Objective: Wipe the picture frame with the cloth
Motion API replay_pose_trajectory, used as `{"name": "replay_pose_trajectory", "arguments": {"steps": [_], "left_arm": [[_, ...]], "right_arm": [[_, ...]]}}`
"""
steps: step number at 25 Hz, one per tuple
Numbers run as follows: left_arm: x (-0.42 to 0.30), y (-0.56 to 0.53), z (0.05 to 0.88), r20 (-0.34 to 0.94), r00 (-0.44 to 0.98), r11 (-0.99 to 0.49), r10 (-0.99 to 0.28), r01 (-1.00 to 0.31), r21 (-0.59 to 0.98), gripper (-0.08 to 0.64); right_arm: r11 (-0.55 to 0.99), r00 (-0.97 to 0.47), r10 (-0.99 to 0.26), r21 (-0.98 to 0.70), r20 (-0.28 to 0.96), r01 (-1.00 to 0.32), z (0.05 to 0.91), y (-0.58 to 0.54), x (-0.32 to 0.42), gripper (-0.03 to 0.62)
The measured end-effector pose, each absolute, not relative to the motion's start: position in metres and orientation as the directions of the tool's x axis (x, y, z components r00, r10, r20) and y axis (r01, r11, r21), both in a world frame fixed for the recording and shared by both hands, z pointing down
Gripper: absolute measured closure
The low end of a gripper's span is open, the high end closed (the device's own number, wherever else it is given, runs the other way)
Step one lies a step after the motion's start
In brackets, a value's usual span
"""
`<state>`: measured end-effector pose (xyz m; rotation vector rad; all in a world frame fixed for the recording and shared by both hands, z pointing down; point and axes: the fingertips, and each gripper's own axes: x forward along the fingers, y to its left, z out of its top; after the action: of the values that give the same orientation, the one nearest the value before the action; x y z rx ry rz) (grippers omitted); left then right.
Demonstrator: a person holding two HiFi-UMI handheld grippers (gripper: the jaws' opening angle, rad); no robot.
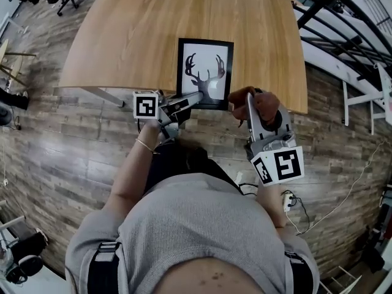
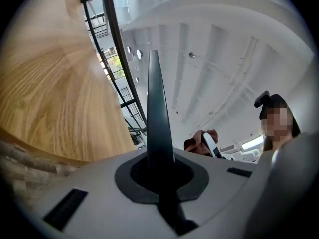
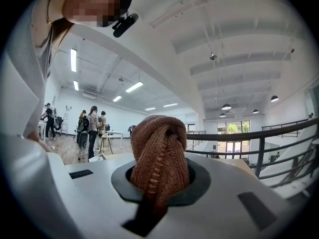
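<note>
Two grippers are operating: left gripper (image 2: 155,113), jaws pressed together, is pointing at the picture frame (image 1: 205,72) lying flat on the table (image 1: 122,41); right gripper (image 1: 252,106) is pinching the soft cloth (image 3: 159,153). Frame judged light, fragile: brace its border.

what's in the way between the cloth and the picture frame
Only the left gripper: its shut jaws reach across the picture frame's near edge, just left of the cloth held in the right gripper. Nothing else lies between cloth and frame, and the frame's upper part is uncovered.
</note>
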<state>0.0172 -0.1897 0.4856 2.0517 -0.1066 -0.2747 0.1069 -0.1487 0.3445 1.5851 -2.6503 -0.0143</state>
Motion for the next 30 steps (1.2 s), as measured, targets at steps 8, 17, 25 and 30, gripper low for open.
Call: {"name": "replay_pose_trajectory", "arguments": {"steps": [8,17,25,30], "left_arm": [[0.024,-0.19,0.529,-0.133,0.975,-0.338,-0.18,0.066,0.939,0.541],[0.025,-0.203,0.577,-0.109,0.979,-0.192,-0.174,0.075,0.979,0.541],[0.029,-0.209,0.605,-0.094,0.982,-0.113,-0.162,0.076,0.991,0.541],[0.026,-0.219,0.614,-0.105,0.982,-0.062,-0.156,0.097,0.993,0.541]], "right_arm": [[0.467,-0.464,-0.883,0.025,0.069,-0.884,0.359,-0.152,0.109,0.546],[0.455,-0.452,-0.887,0.018,0.092,-0.89,0.364,-0.156,0.109,0.546],[0.451,-0.447,-0.888,0.017,0.111,-0.892,0.37,-0.162,0.114,0.546],[0.439,-0.435,-0.893,0.005,0.113,-0.899,0.373,-0.175,0.109,0.546]]}}
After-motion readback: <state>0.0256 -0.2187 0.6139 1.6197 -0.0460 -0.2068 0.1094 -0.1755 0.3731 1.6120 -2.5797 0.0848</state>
